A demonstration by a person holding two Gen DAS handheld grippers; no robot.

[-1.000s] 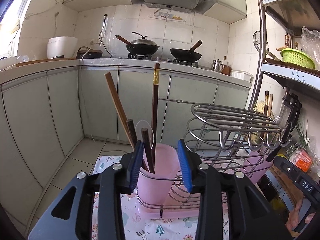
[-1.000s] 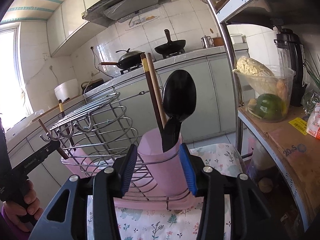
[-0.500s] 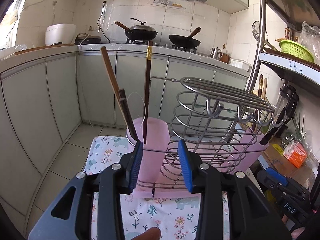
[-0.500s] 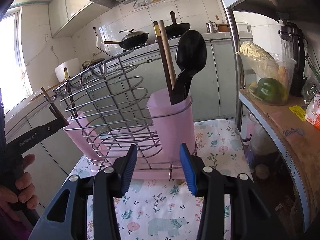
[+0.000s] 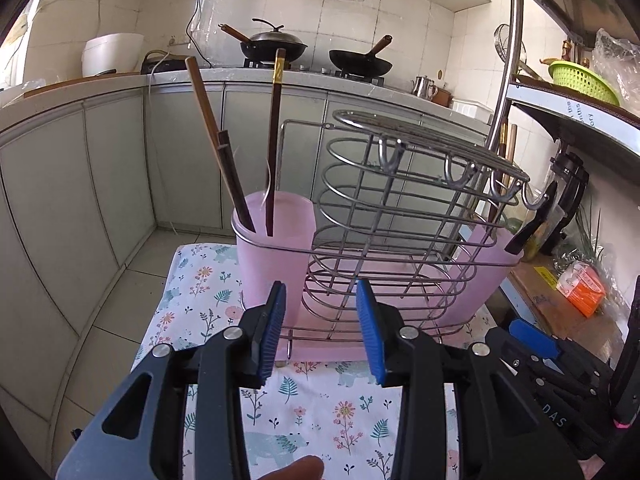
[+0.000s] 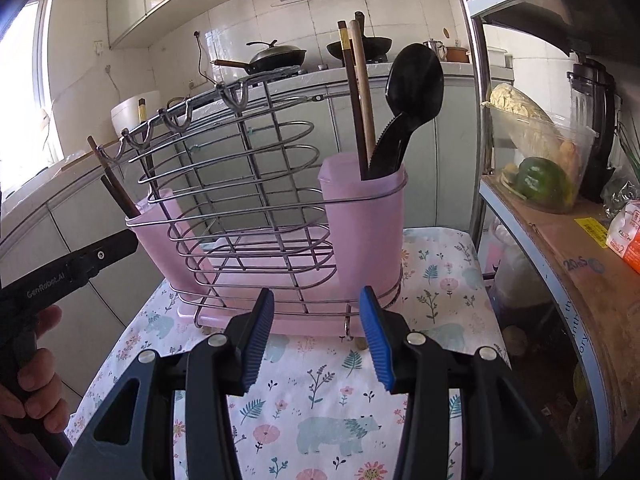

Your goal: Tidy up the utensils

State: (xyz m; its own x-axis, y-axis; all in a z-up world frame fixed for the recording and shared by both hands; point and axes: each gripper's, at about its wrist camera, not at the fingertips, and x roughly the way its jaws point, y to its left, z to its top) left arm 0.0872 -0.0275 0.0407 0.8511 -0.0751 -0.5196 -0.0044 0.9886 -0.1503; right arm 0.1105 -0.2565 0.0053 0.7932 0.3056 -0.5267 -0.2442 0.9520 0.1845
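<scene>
— Pink plastic and chrome wire: what stands on the flowered cloth (image 6: 320, 392)?

— One wire utensil rack (image 6: 240, 184) on a pink drip tray (image 6: 304, 320), near the cloth's far edge, with two pink cups clipped in, one at each end of the rack.

— What does each cup hold?

— Seen from the left wrist camera, the left-end cup (image 5: 274, 248) holds three dark sticks: two brown chopsticks (image 5: 218, 148) leaning left and one gold-banded chopstick (image 5: 274, 140) nearly upright. Seen from the right wrist camera, the right-end cup (image 6: 362, 232) holds two chopsticks (image 6: 358, 100), one black spoon (image 6: 414, 80) and one black serrated knife (image 6: 386, 148).

— And the tools?

— Two grippers, both released and holding nothing. The left gripper (image 5: 322, 330) hangs over the cloth just short of the tray, blue pads parted on empty air. The right gripper (image 6: 316, 334) does likewise before the tray's front edge.

— Anything behind?

— Two woks on the stove: one lidded wok (image 5: 274, 46), one open wok (image 5: 360, 64).
</scene>
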